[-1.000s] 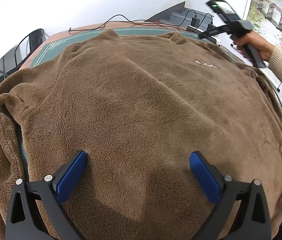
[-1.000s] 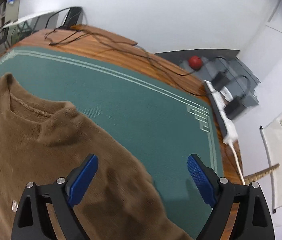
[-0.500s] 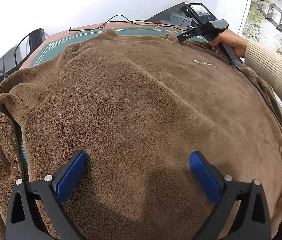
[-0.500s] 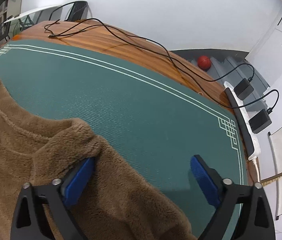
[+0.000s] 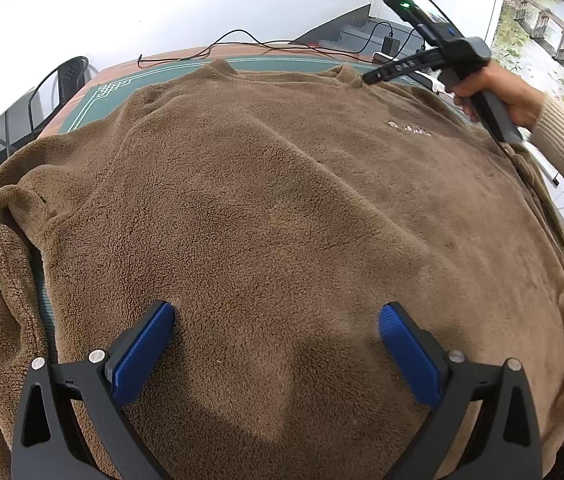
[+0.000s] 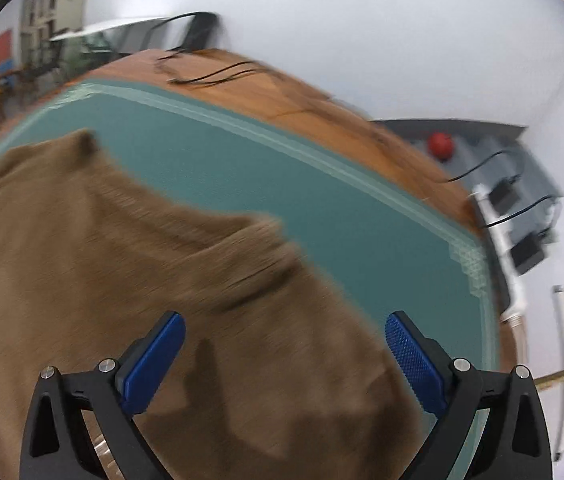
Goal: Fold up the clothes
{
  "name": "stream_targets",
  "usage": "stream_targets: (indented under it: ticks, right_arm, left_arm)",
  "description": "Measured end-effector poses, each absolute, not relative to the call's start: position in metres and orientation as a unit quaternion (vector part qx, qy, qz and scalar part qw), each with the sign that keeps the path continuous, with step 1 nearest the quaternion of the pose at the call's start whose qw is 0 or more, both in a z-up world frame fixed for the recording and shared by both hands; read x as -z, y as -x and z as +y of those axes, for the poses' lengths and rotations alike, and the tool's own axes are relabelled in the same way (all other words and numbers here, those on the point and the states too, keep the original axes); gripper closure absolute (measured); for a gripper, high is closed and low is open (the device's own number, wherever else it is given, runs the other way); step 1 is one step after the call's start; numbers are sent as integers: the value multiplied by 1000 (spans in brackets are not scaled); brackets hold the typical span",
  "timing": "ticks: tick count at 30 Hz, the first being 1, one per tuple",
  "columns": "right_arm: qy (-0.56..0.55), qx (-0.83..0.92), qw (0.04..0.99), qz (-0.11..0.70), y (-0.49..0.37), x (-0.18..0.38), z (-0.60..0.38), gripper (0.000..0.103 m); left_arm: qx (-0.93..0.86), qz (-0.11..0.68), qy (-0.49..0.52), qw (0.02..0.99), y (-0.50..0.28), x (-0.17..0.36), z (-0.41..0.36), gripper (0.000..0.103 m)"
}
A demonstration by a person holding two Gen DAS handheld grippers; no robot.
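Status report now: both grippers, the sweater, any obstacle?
Left gripper open, low over sweater. Right gripper open, near collar, holding nothing. Sweater spread flat, unfolded. No obstacle on it.

Both grippers' fingers (image 5: 410,354) (image 6: 416,364) spread wide.

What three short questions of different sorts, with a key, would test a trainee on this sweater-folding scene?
1. True or false: the left gripper is open over the brown sweater.
2. Multiple choice: the sweater lies on (A) a bare glass top, (B) a green mat on a wooden table, (C) a white sheet.
3. Fill in: the round thing on the grey steps past the table's far corner is a ____ ball.

Key: 1 true; 2 B; 3 red. In the right wrist view the right gripper is also open, over the sweater near its collar; that picture is blurred.
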State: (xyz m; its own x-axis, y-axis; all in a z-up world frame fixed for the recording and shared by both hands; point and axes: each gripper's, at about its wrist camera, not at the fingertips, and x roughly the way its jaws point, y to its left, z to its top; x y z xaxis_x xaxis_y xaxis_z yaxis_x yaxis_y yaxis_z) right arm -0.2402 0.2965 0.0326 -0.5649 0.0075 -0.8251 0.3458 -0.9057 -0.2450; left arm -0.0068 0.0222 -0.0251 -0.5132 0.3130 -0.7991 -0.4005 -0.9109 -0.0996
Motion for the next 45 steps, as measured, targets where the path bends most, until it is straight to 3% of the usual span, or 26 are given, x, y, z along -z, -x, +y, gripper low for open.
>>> stream_targets:
  ticks: [6,15,22,27,32,37,45]
  right_arm:
    - [-497,841,122,172,232,-3,296,2]
    - [-496,847,127,144,220,-11,303,2]
    - [-486,830,250,111,104,-47,300,2]
    - [-497,805,303,116,0,-44,296,2]
    - [-499,786,334,148,-71,-23,290,2]
    - [-479,798,307,198,-96,2,287,1]
    - [-448,818,305,190,-102,5,294,1]
  left_arm:
    - [-868,49,449,205,6,25,22,0]
    - [-868,47,449,206,7,25,21,0]
    - [-868,51,450,204,7,26,22,0]
    - [-868,60,451,200,7,27,25,1]
    - [-868,72,452,194,7,27,27,1]
    - [-868,70,452,194,6,26,25,0]
    - [-897,-32,408,168,-50,-18,-24,0]
